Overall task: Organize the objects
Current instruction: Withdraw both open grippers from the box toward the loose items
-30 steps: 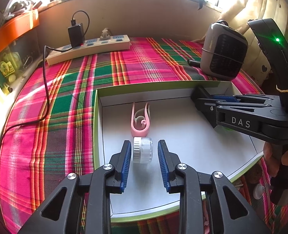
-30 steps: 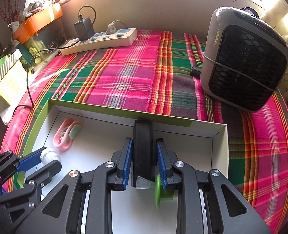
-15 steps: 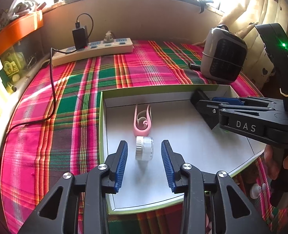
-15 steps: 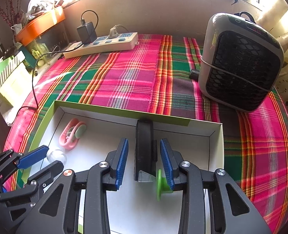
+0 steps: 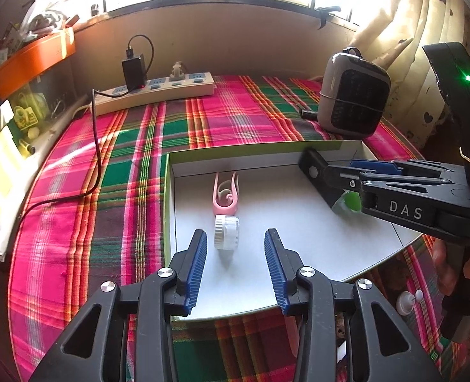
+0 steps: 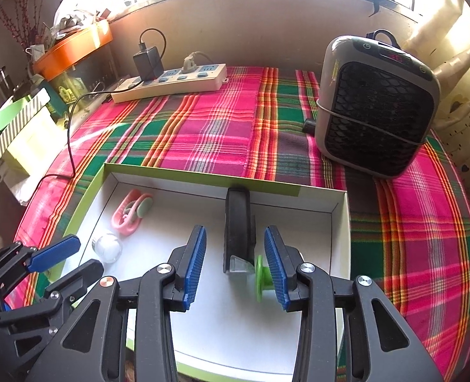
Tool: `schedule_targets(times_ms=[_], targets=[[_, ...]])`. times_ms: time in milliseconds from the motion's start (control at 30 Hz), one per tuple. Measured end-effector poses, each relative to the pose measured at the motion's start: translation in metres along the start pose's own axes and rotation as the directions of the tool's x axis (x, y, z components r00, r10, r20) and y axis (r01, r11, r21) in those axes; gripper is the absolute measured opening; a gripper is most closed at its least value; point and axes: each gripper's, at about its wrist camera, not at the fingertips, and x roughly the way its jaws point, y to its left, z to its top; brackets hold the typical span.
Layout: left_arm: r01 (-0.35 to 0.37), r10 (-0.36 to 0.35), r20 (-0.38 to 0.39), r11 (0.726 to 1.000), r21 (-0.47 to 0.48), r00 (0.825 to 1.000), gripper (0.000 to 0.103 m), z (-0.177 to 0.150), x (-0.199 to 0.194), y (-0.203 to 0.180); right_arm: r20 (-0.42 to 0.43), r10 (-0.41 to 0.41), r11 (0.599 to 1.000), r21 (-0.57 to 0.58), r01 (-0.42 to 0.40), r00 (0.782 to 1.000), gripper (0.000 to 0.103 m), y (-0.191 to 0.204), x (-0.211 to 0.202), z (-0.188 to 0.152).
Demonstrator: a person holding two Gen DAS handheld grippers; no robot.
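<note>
- Plaid cloth (image 5: 228, 117) in pink, green and orange covered the desk, and a shallow white box (image 5: 298, 222) with a green rim sat on it.
- Left gripper (image 5: 235, 264) hovered over the box's near left part; its blue fingers (image 5: 196, 264) had just been opening and stood apart with nothing held.
- Small clear-and-white cap (image 5: 226, 233) lay on the box floor just beyond those fingers, touching neither pad, with a pink clip (image 5: 225, 194) right behind it.
- Right gripper (image 6: 235, 264) hung over the box's right half; its fingers (image 6: 274, 267) had likewise just been opening and gripped nothing.
- Black oblong object (image 6: 238, 229) stood on edge between them with a gap on the left side, and a green spool-like piece (image 6: 262, 278) lay close against the right pad; contact there was unclear.
- Grey fan heater (image 6: 375, 108) and a power strip (image 6: 171, 82) stood on the cloth beyond the box.
</note>
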Motion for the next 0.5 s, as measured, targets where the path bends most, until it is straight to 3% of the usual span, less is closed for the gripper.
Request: schedule_targets(times_ms=[500], targets=[[-0.003, 0.003, 0.03, 1.0, 0.006, 1.0, 0.036, -0.014, -0.024, -0.011, 0.065, 0.002, 1.0, -0.01, -0.001, 0.998, 0.04, 0.001, -0.04, -0.027]])
